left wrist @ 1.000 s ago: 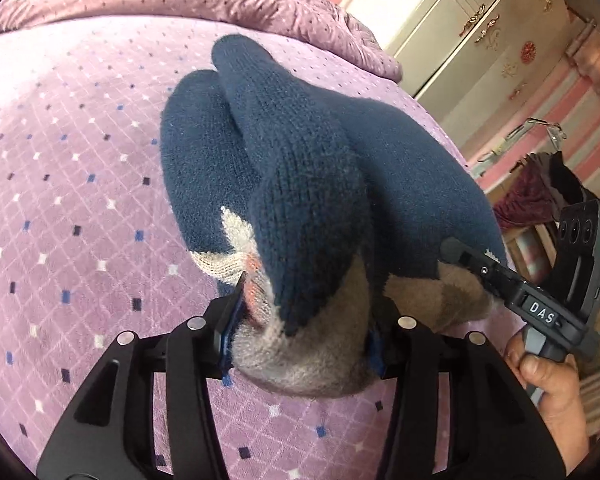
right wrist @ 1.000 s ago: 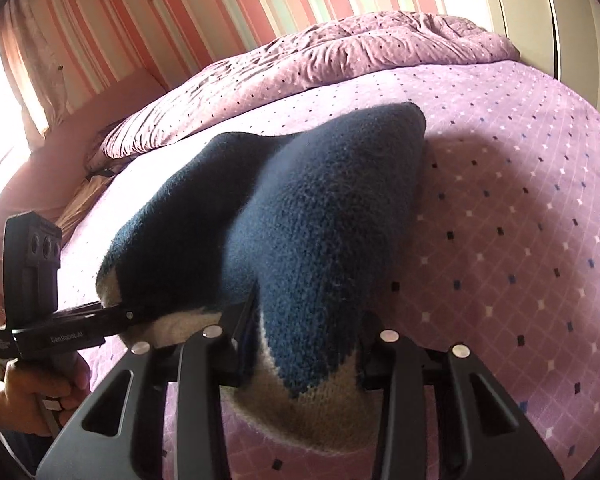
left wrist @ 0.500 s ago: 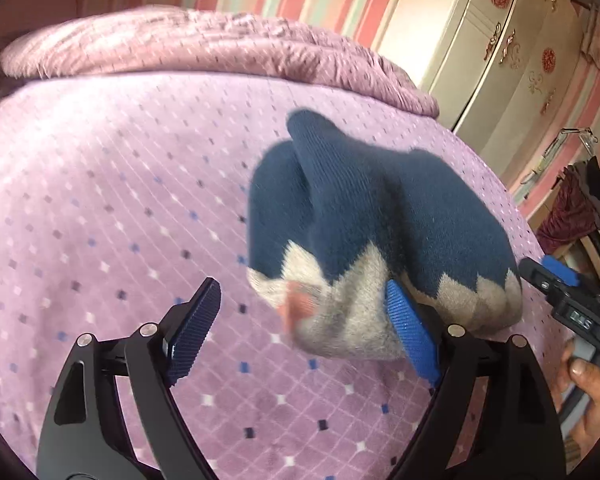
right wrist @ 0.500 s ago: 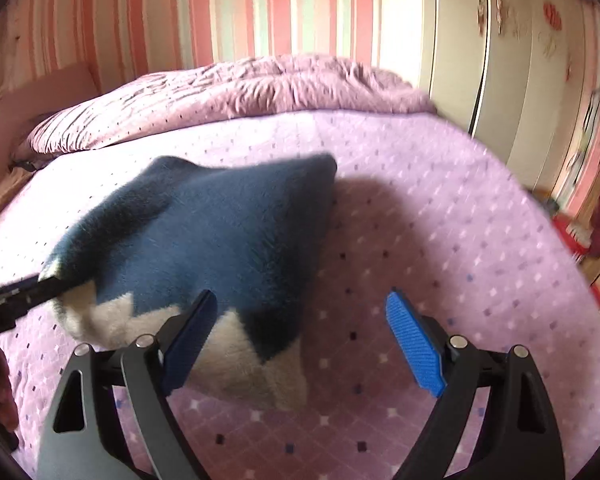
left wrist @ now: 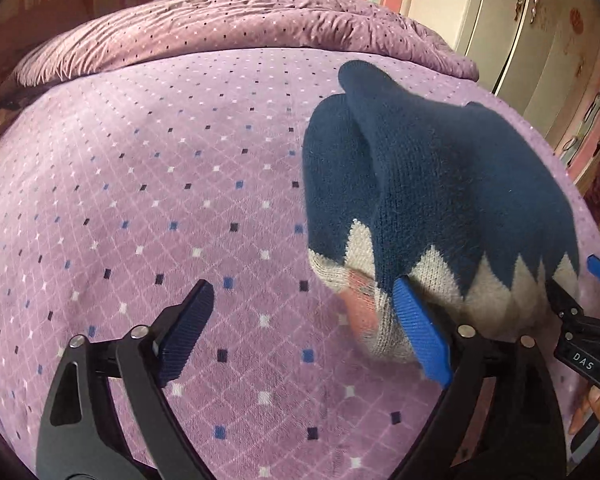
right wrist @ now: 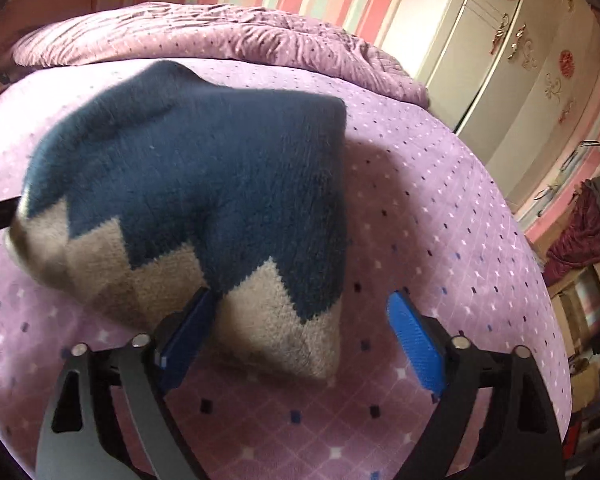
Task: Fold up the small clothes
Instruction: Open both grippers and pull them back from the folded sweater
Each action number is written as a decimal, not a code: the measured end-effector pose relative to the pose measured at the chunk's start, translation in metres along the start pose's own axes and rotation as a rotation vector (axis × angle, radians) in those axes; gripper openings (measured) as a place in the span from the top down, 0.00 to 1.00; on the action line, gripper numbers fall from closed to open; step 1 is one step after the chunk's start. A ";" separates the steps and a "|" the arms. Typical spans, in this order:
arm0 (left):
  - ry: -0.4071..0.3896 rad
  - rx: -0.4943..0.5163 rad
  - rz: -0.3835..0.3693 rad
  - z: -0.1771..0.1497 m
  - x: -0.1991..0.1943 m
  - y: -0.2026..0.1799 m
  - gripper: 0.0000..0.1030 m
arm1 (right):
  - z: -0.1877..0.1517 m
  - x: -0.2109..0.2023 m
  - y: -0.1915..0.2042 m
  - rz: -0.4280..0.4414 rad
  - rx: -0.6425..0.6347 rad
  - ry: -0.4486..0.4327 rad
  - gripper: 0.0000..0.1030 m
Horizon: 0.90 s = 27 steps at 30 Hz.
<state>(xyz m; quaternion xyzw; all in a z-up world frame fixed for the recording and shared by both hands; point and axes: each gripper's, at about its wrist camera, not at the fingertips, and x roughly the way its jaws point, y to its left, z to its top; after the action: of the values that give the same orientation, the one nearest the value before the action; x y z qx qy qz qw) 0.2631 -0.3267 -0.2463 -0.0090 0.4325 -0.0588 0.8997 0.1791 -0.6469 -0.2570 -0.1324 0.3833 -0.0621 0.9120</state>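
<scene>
A small navy knit garment point(left wrist: 432, 184) with a grey zigzag hem lies folded on the purple bedspread point(left wrist: 160, 184). My left gripper point(left wrist: 304, 332) is open, its right pad against the garment's hem and its left pad over bare bedspread. In the right wrist view the same garment point(right wrist: 204, 176) lies ahead and to the left. My right gripper point(right wrist: 296, 336) is open, with the garment's grey corner between its pads. The right gripper's tip also shows in the left wrist view point(left wrist: 580, 332) at the garment's far hem.
A rumpled purple duvet point(left wrist: 236, 24) is bunched at the far end of the bed. A cream wardrobe point(right wrist: 520, 52) stands to the right. Clothes hang on a rack point(right wrist: 584, 224) beyond the bed's right edge.
Both grippers were shut on the garment's hem a second ago. Both have opened and pulled back, and the garment now rests on the bedspread.
</scene>
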 end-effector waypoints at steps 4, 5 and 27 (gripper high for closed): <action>0.002 -0.001 0.001 0.005 0.002 0.001 0.09 | 0.002 0.002 -0.002 -0.021 0.041 0.015 0.06; -0.005 0.002 -0.012 0.006 -0.002 0.001 0.13 | 0.004 -0.001 -0.003 -0.022 0.048 0.015 0.06; -0.241 0.140 0.102 -0.029 -0.266 0.160 0.03 | -0.002 -0.272 0.131 0.104 0.154 -0.119 0.02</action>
<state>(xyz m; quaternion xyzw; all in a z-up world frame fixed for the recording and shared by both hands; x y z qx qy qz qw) 0.0919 -0.1371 -0.0685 0.0689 0.3158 -0.0417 0.9454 -0.0105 -0.4635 -0.1105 -0.0450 0.3291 -0.0359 0.9425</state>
